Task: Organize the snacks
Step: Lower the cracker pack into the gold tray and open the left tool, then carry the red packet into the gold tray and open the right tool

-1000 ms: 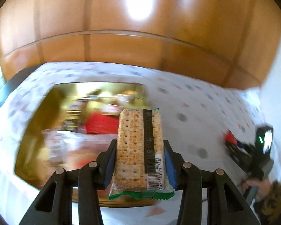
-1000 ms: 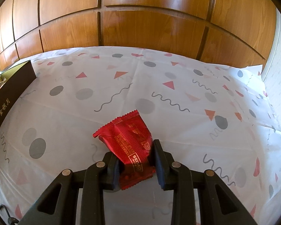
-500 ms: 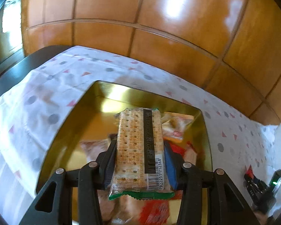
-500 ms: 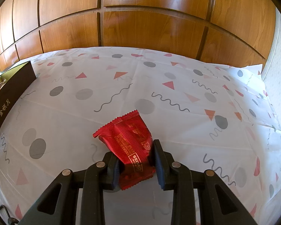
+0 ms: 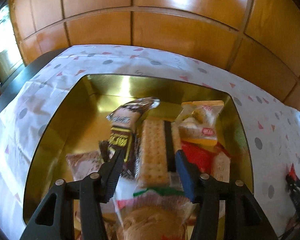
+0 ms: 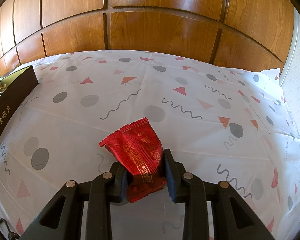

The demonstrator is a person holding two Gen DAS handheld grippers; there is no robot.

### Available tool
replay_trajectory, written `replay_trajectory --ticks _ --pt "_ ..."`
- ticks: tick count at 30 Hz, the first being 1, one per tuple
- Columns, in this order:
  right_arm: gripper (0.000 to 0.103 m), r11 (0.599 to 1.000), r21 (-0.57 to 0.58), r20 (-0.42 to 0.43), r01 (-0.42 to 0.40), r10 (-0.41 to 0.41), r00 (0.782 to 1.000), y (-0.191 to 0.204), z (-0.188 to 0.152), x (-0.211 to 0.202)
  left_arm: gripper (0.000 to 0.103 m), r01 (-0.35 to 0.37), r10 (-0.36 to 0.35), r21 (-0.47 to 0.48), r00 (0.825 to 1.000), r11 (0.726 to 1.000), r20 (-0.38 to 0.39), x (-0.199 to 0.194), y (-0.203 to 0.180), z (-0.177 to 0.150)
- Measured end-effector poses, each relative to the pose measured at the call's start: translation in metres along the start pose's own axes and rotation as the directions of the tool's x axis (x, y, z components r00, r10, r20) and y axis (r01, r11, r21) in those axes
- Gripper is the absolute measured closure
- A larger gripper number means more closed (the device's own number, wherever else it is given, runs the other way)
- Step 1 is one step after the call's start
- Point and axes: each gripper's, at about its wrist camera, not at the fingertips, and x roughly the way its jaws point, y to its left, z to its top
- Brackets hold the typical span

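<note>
Over the gold box [image 5: 50,140], the left claw [image 5: 148,160] has just been opening; the crackers [image 5: 154,150] lie loose between its jaws, dropped among the snacks. Right claw [image 6: 145,172] stays clamped on the red packet [image 6: 136,150] above the bench [image 6: 190,100], likely next in.

Table [image 6: 190,92] covered by white cloth [image 5: 40,104] printed with grey dots, red triangles, squiggles. Gold-lined box [image 5: 56,120] sitting directly on cloth toward left end, dark outer wall bearing gold characters. Red snack packet [image 6: 136,148] touching cloth mid-table, well apart from box.
</note>
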Motion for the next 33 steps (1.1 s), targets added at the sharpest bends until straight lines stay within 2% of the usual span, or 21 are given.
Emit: replay_trajectory --ticks 5,9,18,33 --pt "0.072 1.0 -0.005 0.0 0.009 -0.009 1.0 0.001 0.0 0.0 0.048 -0.039 0.04 -0.027 0.999 0.999 0.034 -0.017 0.003 -0.014" --pt "0.072 1.0 -0.01 -0.001 0.019 -0.019 1.0 0.004 0.001 0.0 0.048 -0.081 0.081 -0.014 0.994 0.997 0.077 -0.033 0.001 -0.023" --pt "0.072 0.999 -0.015 -0.005 0.042 -0.042 0.999 0.007 0.001 0.0 0.048 -0.073 0.07 0.024 0.992 0.997 0.109 -0.061 -0.007 -0.044" --pt "0.074 0.996 0.007 -0.043 0.09 -0.09 0.995 0.016 0.002 -0.001 0.048 -0.064 0.061 0.027 0.992 0.998 0.109 -0.074 0.0 -0.071"
